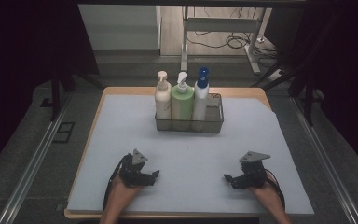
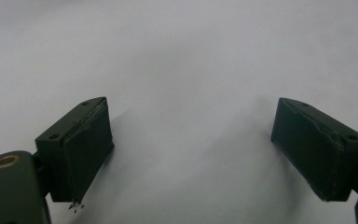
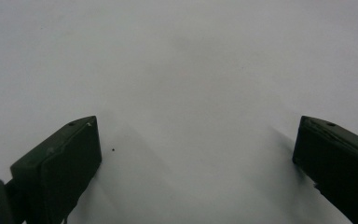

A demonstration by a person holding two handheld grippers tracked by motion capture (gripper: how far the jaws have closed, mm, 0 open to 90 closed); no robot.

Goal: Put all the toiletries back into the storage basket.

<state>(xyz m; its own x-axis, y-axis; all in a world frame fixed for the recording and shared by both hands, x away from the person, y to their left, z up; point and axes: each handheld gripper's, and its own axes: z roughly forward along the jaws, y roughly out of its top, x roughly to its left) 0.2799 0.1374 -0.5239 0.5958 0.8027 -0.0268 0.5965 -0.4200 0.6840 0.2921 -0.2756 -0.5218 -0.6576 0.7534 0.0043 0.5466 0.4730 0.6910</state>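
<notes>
left hand-held gripper (image 1: 154,174) jaws spread, empty, low over worktop (image 1: 121,130) | right hand-held gripper (image 1: 227,177) likewise released | three pump bottles (image 1: 182,100) upright in wire basket (image 1: 214,122), seemingly well apart

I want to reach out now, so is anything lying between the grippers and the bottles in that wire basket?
Nothing visible: bare mat lies between the left gripper, the right gripper and the wire basket holding three pump bottles.
</notes>
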